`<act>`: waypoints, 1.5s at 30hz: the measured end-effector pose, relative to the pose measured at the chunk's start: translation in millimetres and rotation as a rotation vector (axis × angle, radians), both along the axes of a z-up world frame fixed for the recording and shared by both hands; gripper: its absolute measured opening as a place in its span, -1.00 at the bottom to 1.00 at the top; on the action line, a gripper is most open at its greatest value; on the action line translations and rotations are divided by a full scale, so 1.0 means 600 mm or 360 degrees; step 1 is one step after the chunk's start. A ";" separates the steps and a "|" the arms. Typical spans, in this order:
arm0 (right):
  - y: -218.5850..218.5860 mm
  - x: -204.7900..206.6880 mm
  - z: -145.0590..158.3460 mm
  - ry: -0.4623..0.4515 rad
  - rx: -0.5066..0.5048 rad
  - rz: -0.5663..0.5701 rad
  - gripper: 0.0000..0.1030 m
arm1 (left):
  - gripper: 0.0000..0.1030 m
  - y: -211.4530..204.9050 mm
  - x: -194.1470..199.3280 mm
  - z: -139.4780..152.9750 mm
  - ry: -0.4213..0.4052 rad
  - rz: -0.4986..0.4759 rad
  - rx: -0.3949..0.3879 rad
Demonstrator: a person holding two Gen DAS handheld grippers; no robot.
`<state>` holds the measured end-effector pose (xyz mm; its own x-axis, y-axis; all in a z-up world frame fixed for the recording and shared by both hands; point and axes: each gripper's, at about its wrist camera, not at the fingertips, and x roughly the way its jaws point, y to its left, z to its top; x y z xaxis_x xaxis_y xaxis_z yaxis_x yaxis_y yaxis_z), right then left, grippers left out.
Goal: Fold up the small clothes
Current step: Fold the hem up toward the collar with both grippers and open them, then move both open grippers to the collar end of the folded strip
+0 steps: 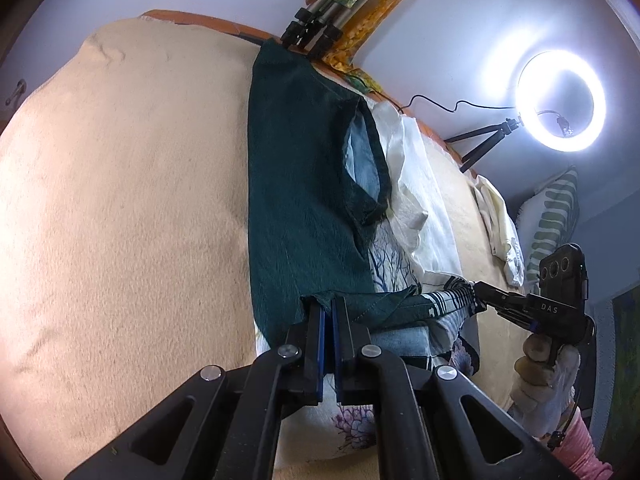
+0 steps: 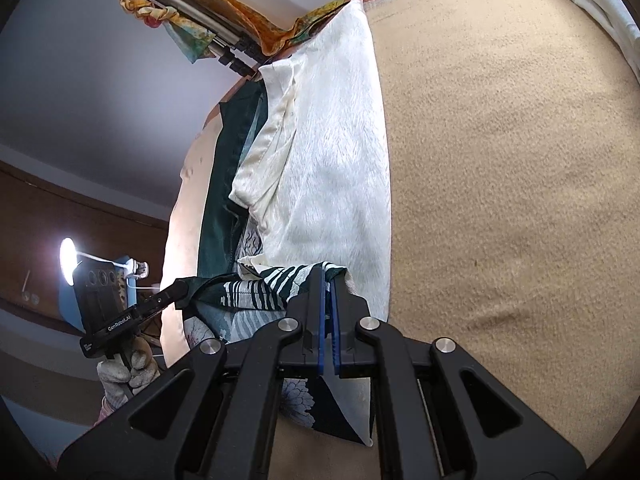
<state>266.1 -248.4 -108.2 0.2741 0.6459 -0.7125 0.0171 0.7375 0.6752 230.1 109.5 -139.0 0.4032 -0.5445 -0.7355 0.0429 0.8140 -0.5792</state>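
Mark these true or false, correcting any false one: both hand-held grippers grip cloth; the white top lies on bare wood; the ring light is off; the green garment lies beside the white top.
1. Both grip cloth: true. The left hand-held gripper and the right hand-held gripper are shut on the patterned cloth.
2. False: the white top lies on a beige blanket.
3. False: the ring light glows.
4. True: the green garment lies beside it.
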 end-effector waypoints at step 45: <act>0.064 0.007 0.011 -0.0321 -0.0619 0.0347 -0.82 | -0.97 -0.054 0.044 -0.015 -0.0157 -0.0109 0.0432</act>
